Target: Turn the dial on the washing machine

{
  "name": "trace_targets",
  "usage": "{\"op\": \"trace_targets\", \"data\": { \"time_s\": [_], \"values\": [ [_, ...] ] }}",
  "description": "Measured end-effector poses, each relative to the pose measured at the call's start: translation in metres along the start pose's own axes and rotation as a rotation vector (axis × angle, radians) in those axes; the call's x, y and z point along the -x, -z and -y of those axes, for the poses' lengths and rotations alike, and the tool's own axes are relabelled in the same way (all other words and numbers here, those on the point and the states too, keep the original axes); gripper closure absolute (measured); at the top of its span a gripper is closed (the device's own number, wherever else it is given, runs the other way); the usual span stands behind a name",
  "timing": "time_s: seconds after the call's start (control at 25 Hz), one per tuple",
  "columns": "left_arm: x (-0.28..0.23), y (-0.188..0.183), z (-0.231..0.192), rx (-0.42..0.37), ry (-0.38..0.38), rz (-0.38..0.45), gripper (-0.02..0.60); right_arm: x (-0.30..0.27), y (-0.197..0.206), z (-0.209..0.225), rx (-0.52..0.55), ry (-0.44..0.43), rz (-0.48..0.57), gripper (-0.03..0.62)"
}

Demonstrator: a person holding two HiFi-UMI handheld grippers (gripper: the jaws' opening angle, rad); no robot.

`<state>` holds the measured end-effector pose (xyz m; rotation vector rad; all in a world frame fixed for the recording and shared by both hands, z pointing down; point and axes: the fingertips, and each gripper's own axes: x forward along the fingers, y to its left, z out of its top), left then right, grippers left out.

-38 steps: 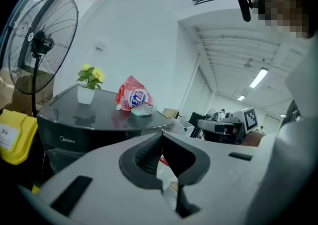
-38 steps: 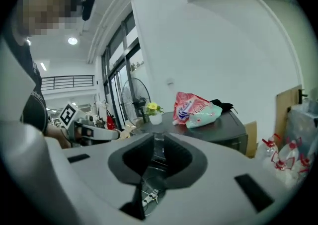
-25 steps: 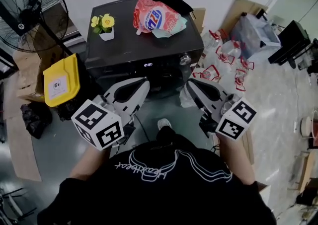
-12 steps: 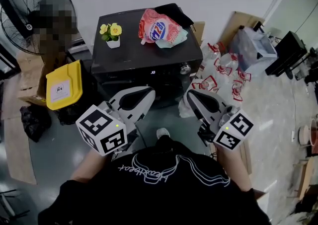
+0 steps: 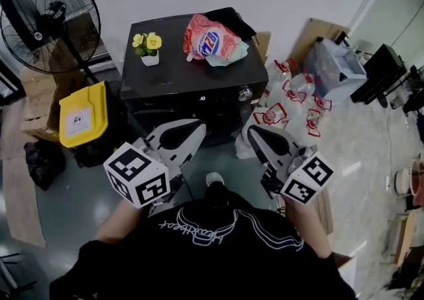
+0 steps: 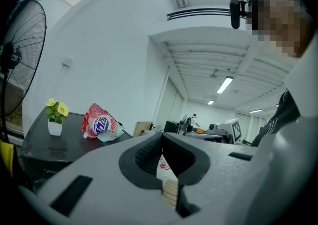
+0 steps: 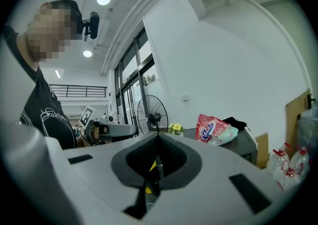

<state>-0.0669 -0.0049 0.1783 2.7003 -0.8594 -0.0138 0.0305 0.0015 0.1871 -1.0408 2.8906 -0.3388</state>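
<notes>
Two grippers hang before the washing machine (image 5: 192, 60), clear of it. Its dial (image 5: 245, 94) sits at the front panel's right end, well right of the left gripper (image 5: 194, 128) and just beyond the right gripper (image 5: 254, 134). Each gripper's jaws are pressed together, pinching nothing.

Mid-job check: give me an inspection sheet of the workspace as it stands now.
Surface: washing machine top, dark, partly occupied.
Job's things: dial on front panel, untouched.
Clutter: flower pot, detergent bag, black cloth on top.
Grippers: left gripper and right gripper both shut, empty, short of the machine.
Cables: nothing seen.
Surroundings: fan, yellow bin, plastic bottles on floor.
</notes>
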Motion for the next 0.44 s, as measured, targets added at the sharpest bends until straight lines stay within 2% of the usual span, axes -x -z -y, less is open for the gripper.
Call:
{"op": "trace_targets", "data": {
  "time_s": [0.44],
  "values": [
    [-0.01,0.011,-0.012,0.025,0.002,-0.013,0.577,-0.008,0.013,0.014,-0.029,0.002,-0.015,0.589]
  ]
}}
